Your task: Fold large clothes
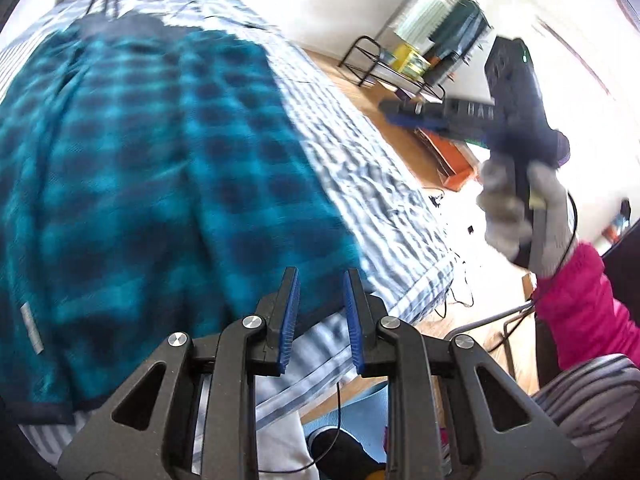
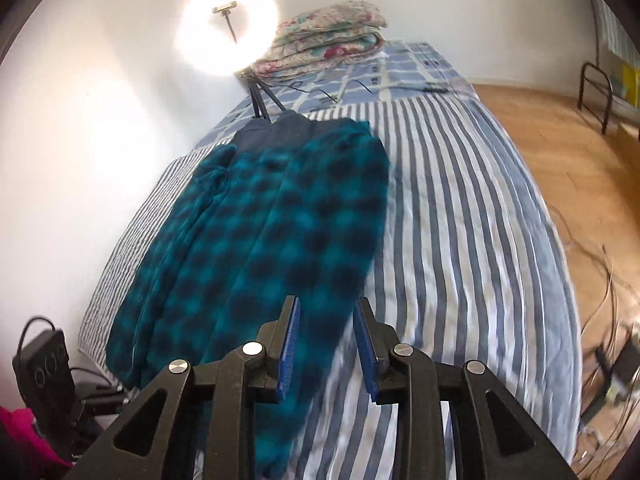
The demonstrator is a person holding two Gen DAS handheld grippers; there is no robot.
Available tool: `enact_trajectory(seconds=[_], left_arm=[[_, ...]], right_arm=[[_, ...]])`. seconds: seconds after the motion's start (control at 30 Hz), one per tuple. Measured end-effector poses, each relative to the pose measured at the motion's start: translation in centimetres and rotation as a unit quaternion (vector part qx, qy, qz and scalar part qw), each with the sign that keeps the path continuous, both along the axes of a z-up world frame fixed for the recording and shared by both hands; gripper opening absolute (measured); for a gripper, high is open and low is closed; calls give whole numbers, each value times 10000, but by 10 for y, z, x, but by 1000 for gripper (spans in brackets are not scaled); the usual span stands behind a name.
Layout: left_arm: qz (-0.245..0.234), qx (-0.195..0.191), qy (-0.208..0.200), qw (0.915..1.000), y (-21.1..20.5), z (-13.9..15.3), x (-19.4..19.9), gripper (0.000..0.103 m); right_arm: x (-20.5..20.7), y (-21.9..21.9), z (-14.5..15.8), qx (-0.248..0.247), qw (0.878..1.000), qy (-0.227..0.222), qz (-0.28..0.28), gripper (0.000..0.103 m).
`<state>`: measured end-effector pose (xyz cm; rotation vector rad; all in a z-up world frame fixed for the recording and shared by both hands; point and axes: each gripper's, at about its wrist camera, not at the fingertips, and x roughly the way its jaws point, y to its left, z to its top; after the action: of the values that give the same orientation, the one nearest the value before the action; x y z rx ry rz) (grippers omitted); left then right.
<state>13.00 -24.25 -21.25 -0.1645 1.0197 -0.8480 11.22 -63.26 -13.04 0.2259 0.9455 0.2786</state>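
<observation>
**Garment runs lengthwise, hem nearest both claws**

The plaid garment (image 2: 256,240) lies on the bed (image 2: 460,240), long axis running from the near edge toward the pillows. The left gripper (image 1: 320,316) hovers over its near hem, jaws apart and empty; the right gripper (image 2: 326,344) likewise, at the hem's right side.
</observation>
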Motion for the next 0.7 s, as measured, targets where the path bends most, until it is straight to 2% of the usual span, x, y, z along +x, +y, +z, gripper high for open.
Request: enact_trajectory(seconds=[0.1,0.23,0.43,0.57,0.6,0.67,0.7], left_arm=[[-119,252,-108,9996,-32,-10,0,20],[-152,529,-14,9985,-59,-34,7,20],[-153,690,218,9973,-71,-69,11,21],[-153,674,217,9974,-67,-62,10,23],[-63,673,230,9974,-64,-58,8,25],[58,604,133,9981,-61,-50,3,49],[69,580,9,9983,-61,-45,-2,54]], right_arm=[[-19,-13,-11,71,9998,63,-161,29],[-34,-31,-20,201,9989,155,-382,29],[-50,-41,-23,291,9986,103,-423,29],[-51,-35,-34,394,9985,186,-337,29],[-52,-34,-37,387,9985,202,-340,29],[-54,-34,-40,442,9983,207,-331,29],[-55,-34,-41,470,9981,205,-350,29]])
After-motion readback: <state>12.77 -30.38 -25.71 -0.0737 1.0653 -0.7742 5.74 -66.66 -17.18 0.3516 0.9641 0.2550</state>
